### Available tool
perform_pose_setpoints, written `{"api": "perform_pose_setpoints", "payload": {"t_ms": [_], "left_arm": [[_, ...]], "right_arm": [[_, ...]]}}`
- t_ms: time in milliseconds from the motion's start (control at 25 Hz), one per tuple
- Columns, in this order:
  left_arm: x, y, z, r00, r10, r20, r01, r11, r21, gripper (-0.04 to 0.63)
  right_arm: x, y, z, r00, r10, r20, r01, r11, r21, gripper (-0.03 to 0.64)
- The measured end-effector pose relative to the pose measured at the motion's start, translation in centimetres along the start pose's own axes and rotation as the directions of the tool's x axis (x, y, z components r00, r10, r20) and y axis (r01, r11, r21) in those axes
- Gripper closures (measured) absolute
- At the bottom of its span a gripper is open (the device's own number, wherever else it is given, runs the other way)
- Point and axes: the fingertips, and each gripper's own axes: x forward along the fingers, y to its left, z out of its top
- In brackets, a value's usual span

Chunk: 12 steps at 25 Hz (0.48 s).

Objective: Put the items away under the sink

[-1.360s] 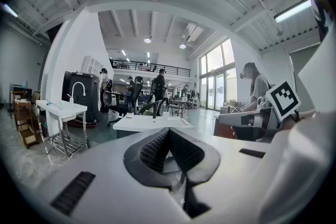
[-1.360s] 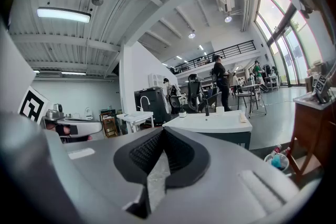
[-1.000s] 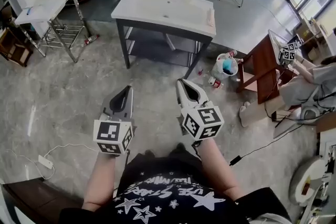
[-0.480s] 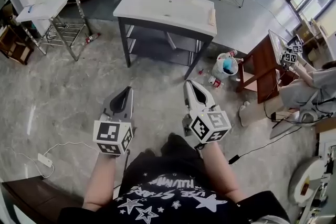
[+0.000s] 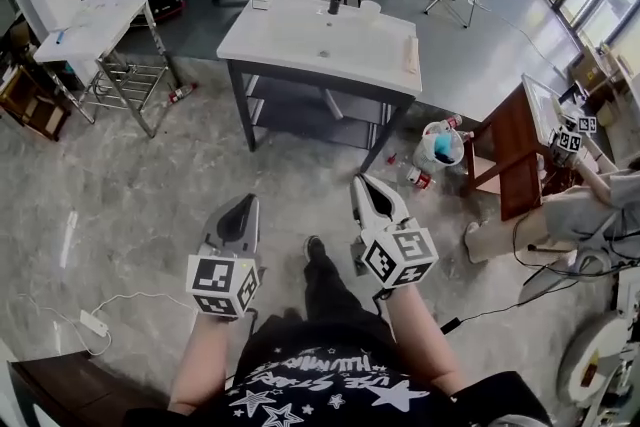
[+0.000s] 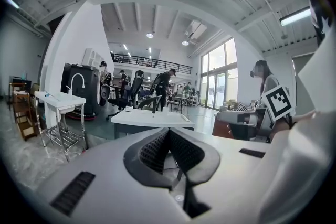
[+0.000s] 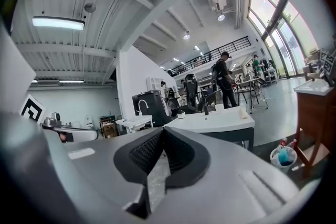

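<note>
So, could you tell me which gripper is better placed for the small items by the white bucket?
The right gripper, probably: the white plastic bucket and the small items lie off to its side, farther from the left gripper. Both are shut and empty.

The sink (image 5: pixel 320 35) top is smooth, glossy white on a matt dark metal frame (image 5: pixel 320 81); the floor (image 5: pixel 130 205) looks like polished, mottled grey stone; the left gripper (image 5: pixel 243 202) and right gripper (image 5: pixel 362 181) are matt grey plastic with ribbed black pads (image 6: pixel 152 149).

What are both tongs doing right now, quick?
The left tongs: closed, holding nothing.
The right tongs: closed, holding nothing.
</note>
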Motion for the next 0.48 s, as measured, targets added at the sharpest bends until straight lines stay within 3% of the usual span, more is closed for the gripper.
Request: {"api": "perform_pose_setpoints", "payload": {"t_ms": [480], "left_arm": [[10.2, 5.0, 3.8, 0.996, 0.091, -0.014, -0.091, 0.996, 0.003, 0.586]], "right_arm": [[12.9, -6.1, 3.3, 0.997, 0.079, 0.001, -0.079, 0.996, 0.037, 0.614]]}}
